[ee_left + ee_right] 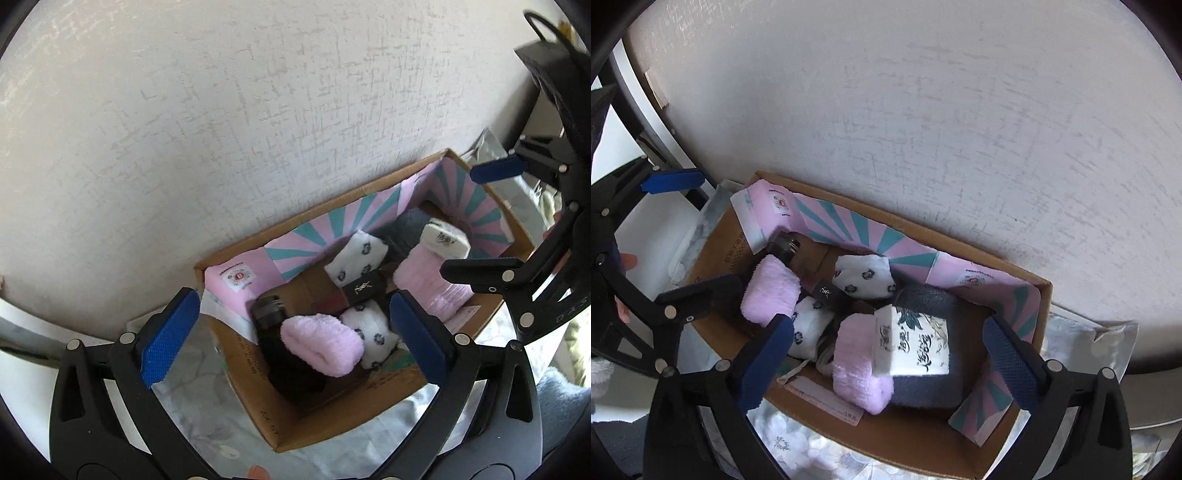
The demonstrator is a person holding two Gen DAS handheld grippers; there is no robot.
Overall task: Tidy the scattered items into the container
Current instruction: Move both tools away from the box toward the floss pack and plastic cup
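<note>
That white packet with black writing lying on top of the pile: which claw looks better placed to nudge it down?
Probably the right claw: it hangs open directly over the white packet in the cardboard box. The left claw, also open, hangs over the pink roll at the other end.

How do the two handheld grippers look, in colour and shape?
Both match: the left gripper and right gripper have black angular frames with triangular cut-outs and silver rivets. Their fingers carry flat, textured blue pads. No sleeves are visible.

left wrist: steep down, close | right wrist: same | shared: cardboard box (280,424) (886,439)
</note>
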